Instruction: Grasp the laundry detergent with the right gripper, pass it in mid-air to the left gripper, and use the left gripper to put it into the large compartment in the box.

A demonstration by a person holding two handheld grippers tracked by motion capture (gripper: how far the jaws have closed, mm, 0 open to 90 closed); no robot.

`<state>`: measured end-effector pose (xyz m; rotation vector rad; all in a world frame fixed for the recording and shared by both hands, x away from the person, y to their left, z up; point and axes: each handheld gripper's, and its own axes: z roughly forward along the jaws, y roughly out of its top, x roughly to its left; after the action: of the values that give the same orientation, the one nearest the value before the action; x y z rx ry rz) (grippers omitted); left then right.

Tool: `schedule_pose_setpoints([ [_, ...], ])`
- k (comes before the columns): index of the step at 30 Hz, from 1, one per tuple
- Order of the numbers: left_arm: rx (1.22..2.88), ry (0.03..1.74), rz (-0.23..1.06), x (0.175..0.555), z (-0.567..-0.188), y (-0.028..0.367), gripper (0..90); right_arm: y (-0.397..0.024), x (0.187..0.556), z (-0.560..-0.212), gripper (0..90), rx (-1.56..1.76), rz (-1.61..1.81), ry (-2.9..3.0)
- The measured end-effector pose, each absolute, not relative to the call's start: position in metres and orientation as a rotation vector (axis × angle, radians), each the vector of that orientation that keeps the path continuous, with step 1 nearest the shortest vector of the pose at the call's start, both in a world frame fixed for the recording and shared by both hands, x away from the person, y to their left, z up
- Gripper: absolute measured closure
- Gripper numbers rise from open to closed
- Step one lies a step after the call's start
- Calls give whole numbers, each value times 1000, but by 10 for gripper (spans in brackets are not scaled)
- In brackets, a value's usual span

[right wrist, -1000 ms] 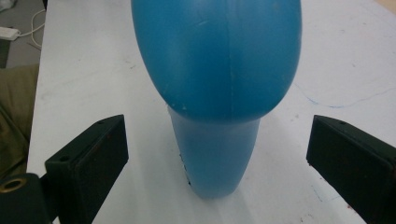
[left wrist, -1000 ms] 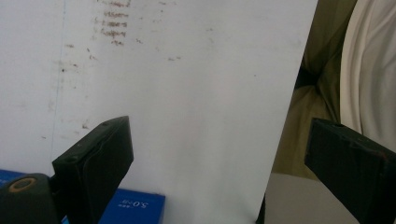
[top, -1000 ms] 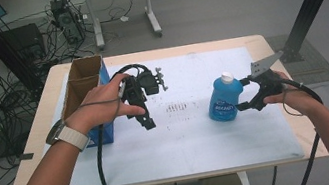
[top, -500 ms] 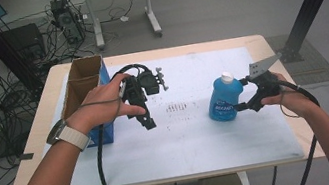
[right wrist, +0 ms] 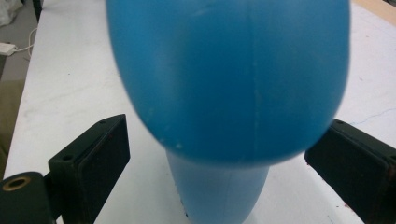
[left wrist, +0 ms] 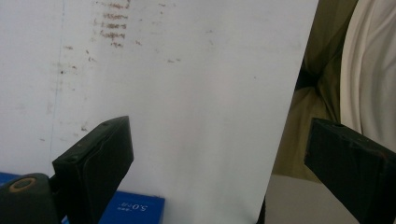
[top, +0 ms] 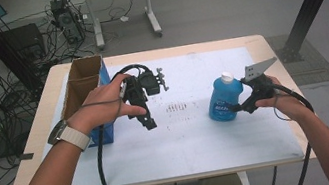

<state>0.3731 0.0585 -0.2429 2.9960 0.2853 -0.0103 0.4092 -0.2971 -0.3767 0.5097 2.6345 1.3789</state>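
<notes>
A wide table (top: 246, 48) with a pale wooden rim carries a white sheet (top: 195, 138) over most of its top; the sheet has a patch of faint brownish marks (top: 177, 106) near its middle.

At the table's left edge stands an open cardboard box (top: 81, 83), brown inside with blue printed sides, its flaps up.

The blue bottle (top: 224, 97) stands upright on the sheet, right of centre and well apart from the box. It is translucent bright blue plastic with a broad rounded body that narrows toward a short neck, a white cap on top and a blue-and-white label on the side that faces the person. In the right gripper view the bottle's body (right wrist: 229, 79) bulges large and blurred, smooth with a faint moulded seam running down it, and it tapers to a paler blue part close to the sheet.

The left gripper (top: 148, 121) hovers over the sheet just right of the box, held in the left hand (top: 104, 107), with a white watch band on the wrist. Its jaws stand wide apart, with bare sheet between them.

The right gripper (top: 232, 108), held in the right hand (top: 275, 102), sits at the bottle's right side, low on its body. Its jaws are spread wide, one on either side of the bottle, and neither pad presses against it.
</notes>
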Motion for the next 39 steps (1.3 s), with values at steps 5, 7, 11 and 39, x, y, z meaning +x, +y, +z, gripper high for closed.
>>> schedule_pose_setpoints([
  [5,2991,295,-10,373,-243,59,85,-295,410,-380,68,511,1401,2621],
  [7,2995,289,-12,373,-243,59,85,-295,410,-381,68,514,1408,2618],
  [11,2999,288,-15,373,-243,59,86,-295,410,-382,73,515,1423,2609],
  [39,2996,293,-11,374,-243,60,87,-292,412,-388,129,504,1454,2585],
])
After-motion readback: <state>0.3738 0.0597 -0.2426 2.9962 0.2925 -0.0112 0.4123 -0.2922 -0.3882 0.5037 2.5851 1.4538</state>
